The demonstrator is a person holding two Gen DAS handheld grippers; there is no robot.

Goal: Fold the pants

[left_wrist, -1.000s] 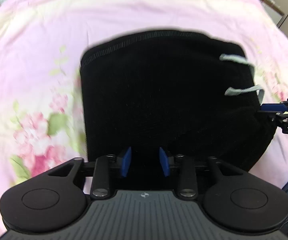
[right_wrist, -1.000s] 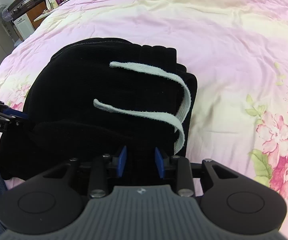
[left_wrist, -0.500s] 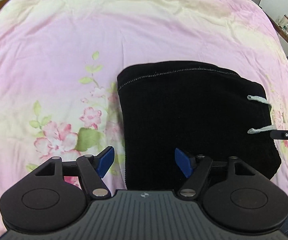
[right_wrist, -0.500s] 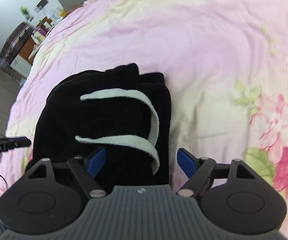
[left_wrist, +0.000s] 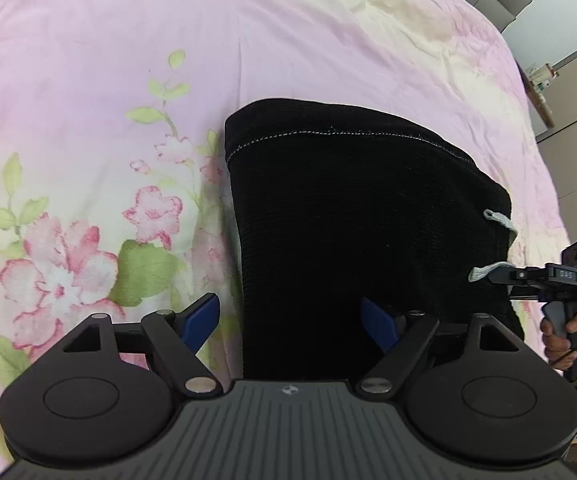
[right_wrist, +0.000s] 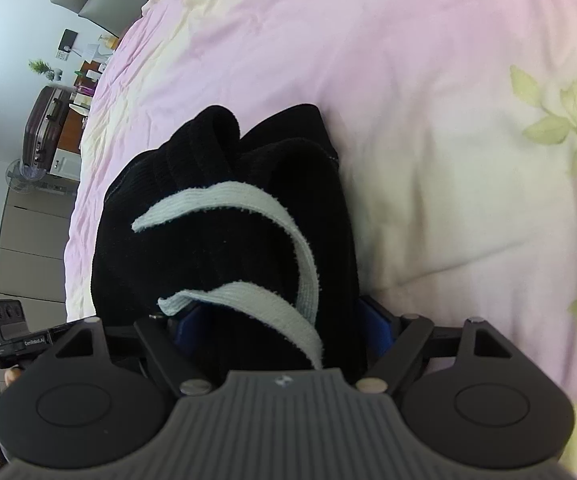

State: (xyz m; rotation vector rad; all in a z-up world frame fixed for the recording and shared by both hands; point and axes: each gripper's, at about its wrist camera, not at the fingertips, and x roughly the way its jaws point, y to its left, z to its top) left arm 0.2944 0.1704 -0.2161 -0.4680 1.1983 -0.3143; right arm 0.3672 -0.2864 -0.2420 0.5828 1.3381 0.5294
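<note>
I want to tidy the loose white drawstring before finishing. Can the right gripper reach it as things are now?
Probably yes. The right gripper is open, its jaws standing either side of the folded pants, and the drawstring lies exposed on top of them, just ahead, with nothing covering it.

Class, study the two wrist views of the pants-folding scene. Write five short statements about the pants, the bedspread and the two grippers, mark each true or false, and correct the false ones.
1. The black knitted pants lie folded on a pink floral bedspread. True.
2. The left gripper is clamped on the pants. False: its jaws are spread wide and hold nothing.
3. The drawstring is red. False: the flat woven drawstring is pale grey-white.
4. The right gripper is open, its blue pads on either side of the fabric. True.
5. A plain white sheet covers the bed. False: the bedspread is pink with flowers.
</note>
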